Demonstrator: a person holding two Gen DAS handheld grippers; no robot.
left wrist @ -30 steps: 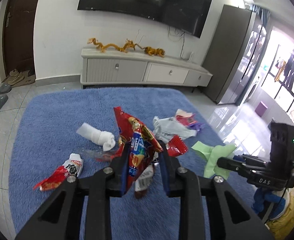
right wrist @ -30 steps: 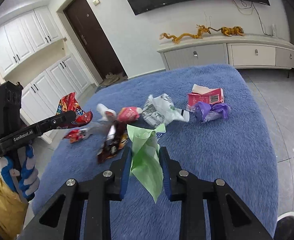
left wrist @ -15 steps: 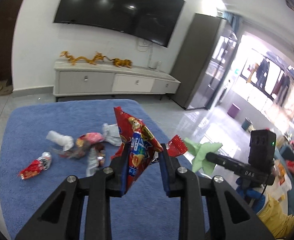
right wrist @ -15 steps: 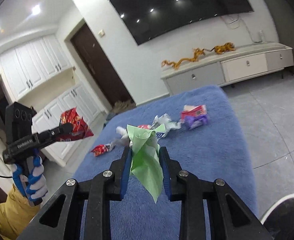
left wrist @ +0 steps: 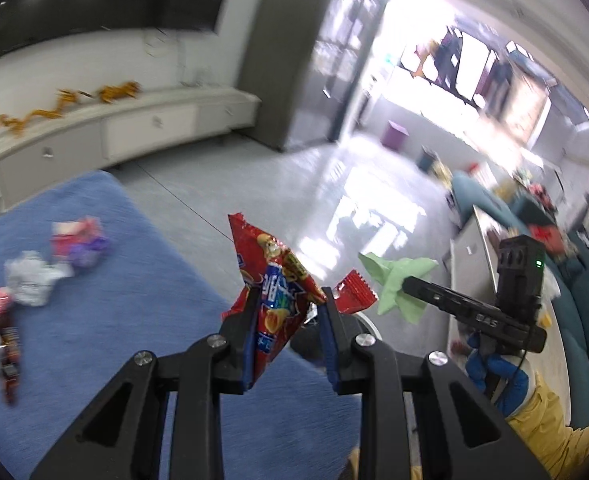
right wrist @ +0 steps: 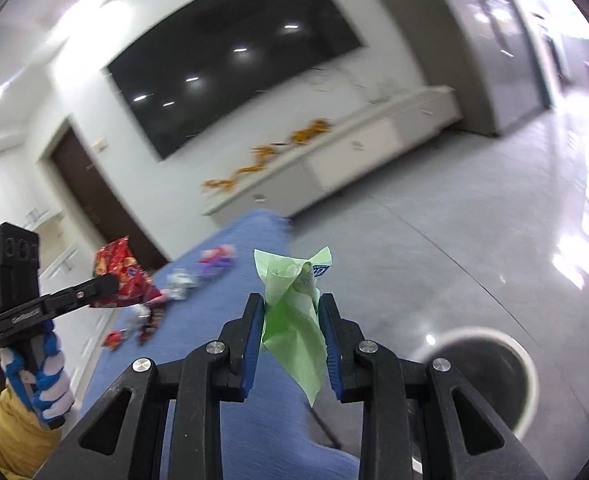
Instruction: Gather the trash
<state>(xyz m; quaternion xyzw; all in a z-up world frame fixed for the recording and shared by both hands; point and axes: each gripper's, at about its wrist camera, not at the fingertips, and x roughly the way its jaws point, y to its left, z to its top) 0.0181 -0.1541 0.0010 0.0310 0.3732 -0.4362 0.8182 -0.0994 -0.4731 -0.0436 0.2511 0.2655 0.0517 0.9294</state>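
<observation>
The left tool is clenched on a crinkled red snack bag with blue lettering, held upright above the near edge of the blue fuzzy rug. The right tool grips a crumpled pale green plastic wrapper that hangs between its blue pads. In the right wrist view a round grey bin with a dark inside sits on the glossy tiled floor at about four o'clock. More scattered wrappers lie on the rug at nine o'clock of the left tool.
</observation>
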